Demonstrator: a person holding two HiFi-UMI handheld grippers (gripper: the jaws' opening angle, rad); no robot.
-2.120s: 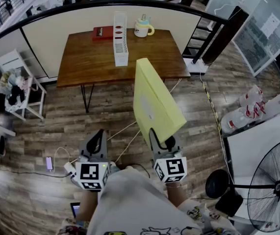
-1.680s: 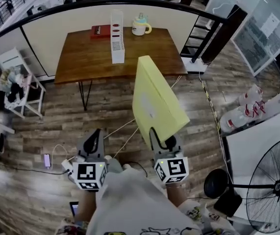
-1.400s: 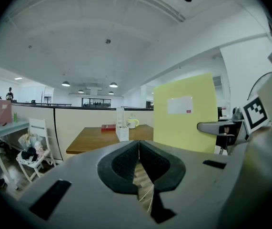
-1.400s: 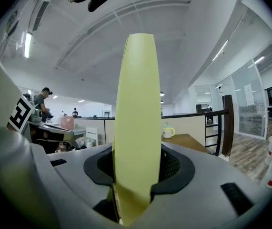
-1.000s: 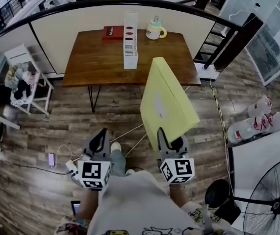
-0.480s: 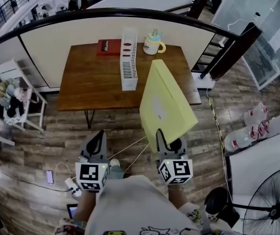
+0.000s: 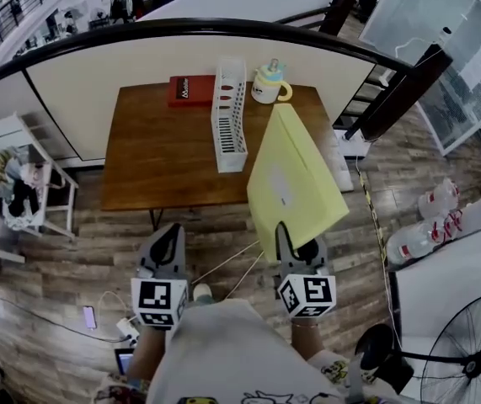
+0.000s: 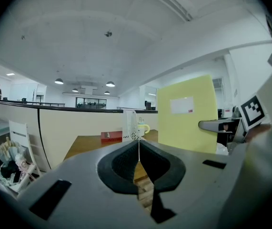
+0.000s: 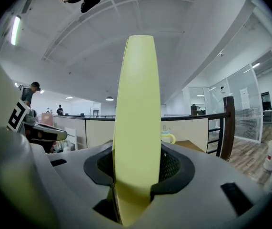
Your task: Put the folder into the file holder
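Right tool [image 7: 297, 244]: held roughly level, jaws pinched on the lower edge of the yellow folder [image 7: 295, 175], which stood upright on edge. Left tool [image 7: 167, 236]: alongside, jaws pressed together, empty. Folder's far end overlapped the table [image 7: 164, 158] corner, right of the white file holder [image 7: 229, 112]. Bare tabletop lay left of the holder. Table sat nearer than earlier.

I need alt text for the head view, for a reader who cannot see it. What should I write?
Seen from above, the right gripper holds a yellow folder on edge in front of a wooden table. On the table are a white file holder, a mug and a red book; the left gripper is shut and empty.
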